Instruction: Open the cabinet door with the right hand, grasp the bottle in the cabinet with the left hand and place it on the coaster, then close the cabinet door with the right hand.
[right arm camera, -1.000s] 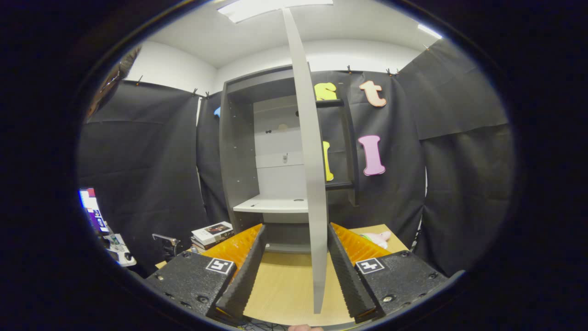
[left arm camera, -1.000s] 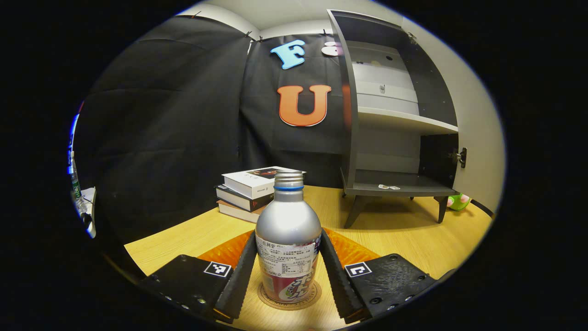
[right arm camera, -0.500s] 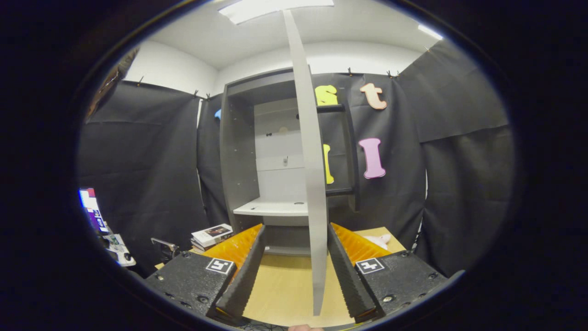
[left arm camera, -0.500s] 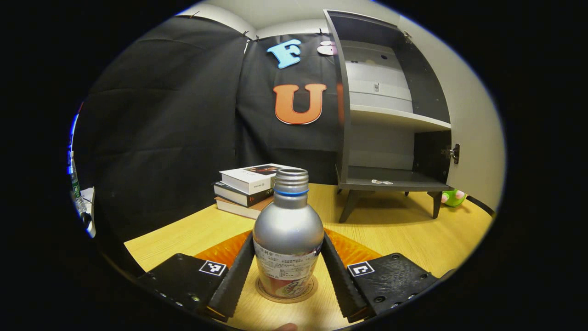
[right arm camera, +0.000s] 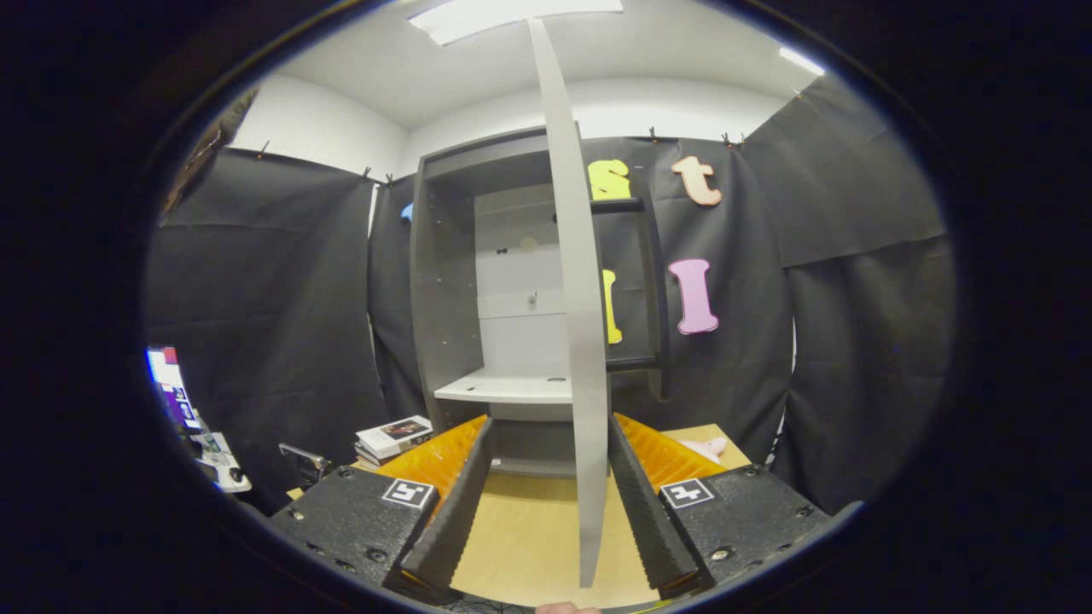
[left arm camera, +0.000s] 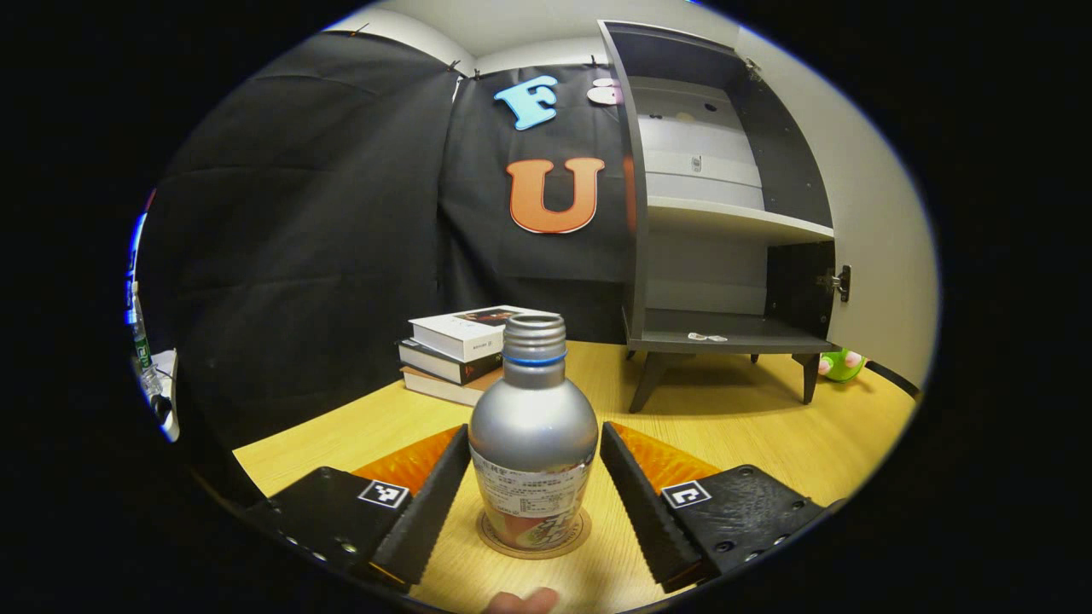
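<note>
On the table [left arm camera: 768, 443] before the cabinet [left arm camera: 725, 213], my left gripper [left arm camera: 533, 503] gapes around the bottle [left arm camera: 533, 435]; my right gripper [right arm camera: 546, 503] straddles the door [right arm camera: 580, 341], untouching.

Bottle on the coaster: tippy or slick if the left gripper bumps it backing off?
Probably somewhat tippy: the bottle is tall over a narrow base on the coaster. Its smooth metal shoulder looks slick. No cap shows, so it may spill if knocked.

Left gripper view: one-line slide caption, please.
Open tool flanks the silver metal bottle standing on the round brown coaster; grey cabinet open behind.
</note>
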Motion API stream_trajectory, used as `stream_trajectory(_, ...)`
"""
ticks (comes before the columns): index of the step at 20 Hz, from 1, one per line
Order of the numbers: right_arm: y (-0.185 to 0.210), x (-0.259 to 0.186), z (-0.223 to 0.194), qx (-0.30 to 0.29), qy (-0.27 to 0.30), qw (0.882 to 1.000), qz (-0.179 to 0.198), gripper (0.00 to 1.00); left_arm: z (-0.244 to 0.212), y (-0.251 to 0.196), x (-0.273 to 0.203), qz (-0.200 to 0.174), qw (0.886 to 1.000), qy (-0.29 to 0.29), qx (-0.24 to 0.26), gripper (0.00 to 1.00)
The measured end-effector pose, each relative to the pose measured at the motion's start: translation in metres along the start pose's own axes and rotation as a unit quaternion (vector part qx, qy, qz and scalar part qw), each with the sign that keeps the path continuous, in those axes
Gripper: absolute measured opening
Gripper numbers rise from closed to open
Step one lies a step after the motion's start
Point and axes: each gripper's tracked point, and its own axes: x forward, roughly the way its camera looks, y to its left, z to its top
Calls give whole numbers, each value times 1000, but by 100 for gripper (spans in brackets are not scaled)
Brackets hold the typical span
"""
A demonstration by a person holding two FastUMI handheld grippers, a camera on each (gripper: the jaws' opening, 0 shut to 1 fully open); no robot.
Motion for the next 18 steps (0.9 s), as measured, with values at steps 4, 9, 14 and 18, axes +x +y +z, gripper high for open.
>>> stream_trajectory(4, 1, -4, 1, -1, -1, 1000, 2, 82, 22, 6, -12, 7, 1000, -13, 2, 96)
stream_trajectory(9, -2, -20, 11, -8, -20, 1000, -1, 82, 84, 13, -50, 15, 999, -41, -7, 96)
stream_trajectory(14, -15, -38, 13, -10, -31, 999, -12, 82, 143, -3, -87, -9, 999, -35, 20, 95)
stream_trajectory(18, -47, -54, 16, -1, -32, 998, -51, 83, 176, -18, -114, -32, 999, -25, -37, 95)
